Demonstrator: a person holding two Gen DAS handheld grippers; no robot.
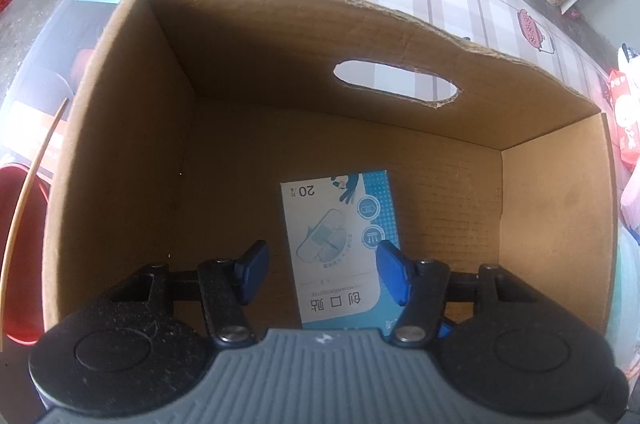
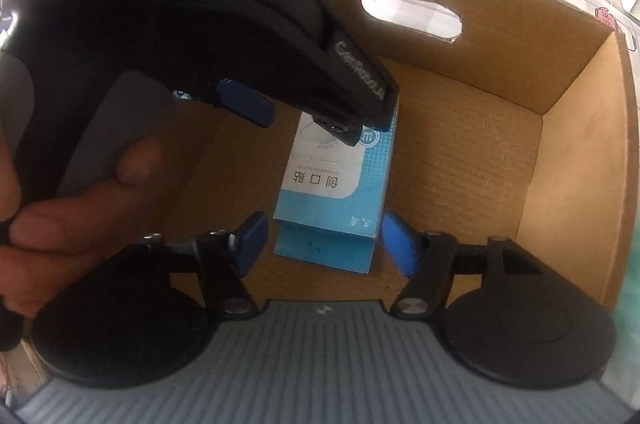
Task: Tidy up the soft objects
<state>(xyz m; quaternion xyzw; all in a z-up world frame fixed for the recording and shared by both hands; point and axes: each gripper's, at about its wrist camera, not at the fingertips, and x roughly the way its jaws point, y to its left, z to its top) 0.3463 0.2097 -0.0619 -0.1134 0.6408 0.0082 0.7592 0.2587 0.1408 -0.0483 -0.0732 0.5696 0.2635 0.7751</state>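
Right gripper [image 2: 322, 238] nearest, jaws apart just above the near end of the plaster box [image 2: 334, 184], touching nothing. Looks like a release: lying flat on the floor of the cardboard carton [image 1: 120, 144], roughly mid-floor, clear of every wall. Left gripper [image 1: 320, 270] hovering over the same box, jaws apart too, empty. Probably both set to pull clear of the carton.

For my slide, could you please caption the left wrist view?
Left gripper, jaws open, above a blue-and-white plaster box lying flat in a cardboard box.
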